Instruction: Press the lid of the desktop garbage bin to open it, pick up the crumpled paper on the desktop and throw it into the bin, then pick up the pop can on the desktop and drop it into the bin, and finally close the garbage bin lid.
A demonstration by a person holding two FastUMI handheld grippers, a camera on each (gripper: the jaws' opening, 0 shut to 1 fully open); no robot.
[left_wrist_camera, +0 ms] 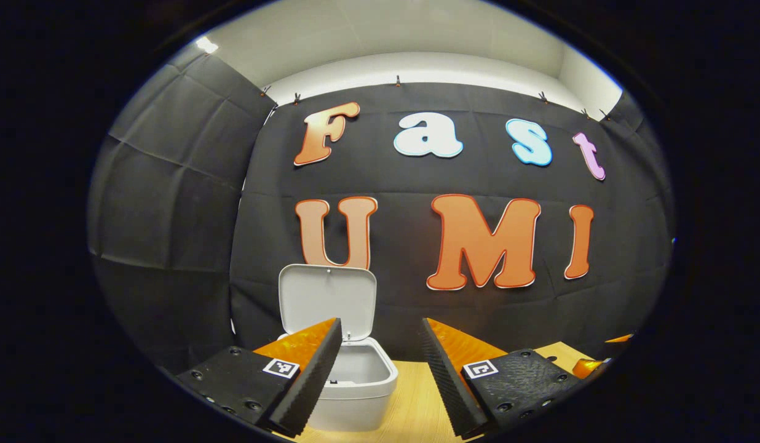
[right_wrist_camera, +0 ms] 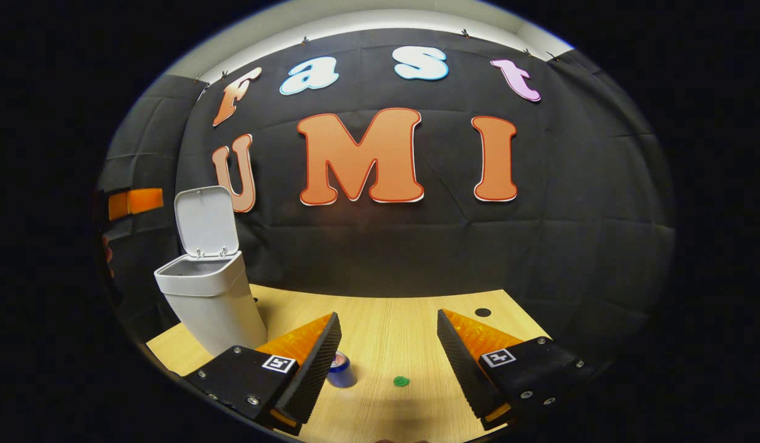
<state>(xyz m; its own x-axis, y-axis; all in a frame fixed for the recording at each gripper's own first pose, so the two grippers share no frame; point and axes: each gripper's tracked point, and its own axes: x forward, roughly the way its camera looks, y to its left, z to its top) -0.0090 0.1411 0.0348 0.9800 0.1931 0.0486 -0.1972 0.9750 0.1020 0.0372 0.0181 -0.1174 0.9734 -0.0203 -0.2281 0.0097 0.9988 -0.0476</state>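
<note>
Open bin (left_wrist_camera: pixel 355 381) on the desk (left_wrist_camera: pixel 417 400), both grippers empty.
Left gripper (left_wrist_camera: pixel 380 369): jaws wide apart, holding nothing, aimed at the white bin just ahead, its lid (left_wrist_camera: pixel 328 301) raised upright. Right gripper (right_wrist_camera: pixel 389 360): jaws wide apart, holding nothing; a blue can (right_wrist_camera: pixel 341 369) lies on the desk beside its left finger, a small green speck (right_wrist_camera: pixel 401 381) near it, and the bin stands farther left.

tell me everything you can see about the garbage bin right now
The garbage bin is a small white container, plastic by its look, with rounded corners and a body that narrows toward the base. Its hinged lid stands open, tipped up at the back on two small hinges. It stands upright on the wooden desktop near the left edge, close to the black cloth wall. Neither gripper touches it.
</note>
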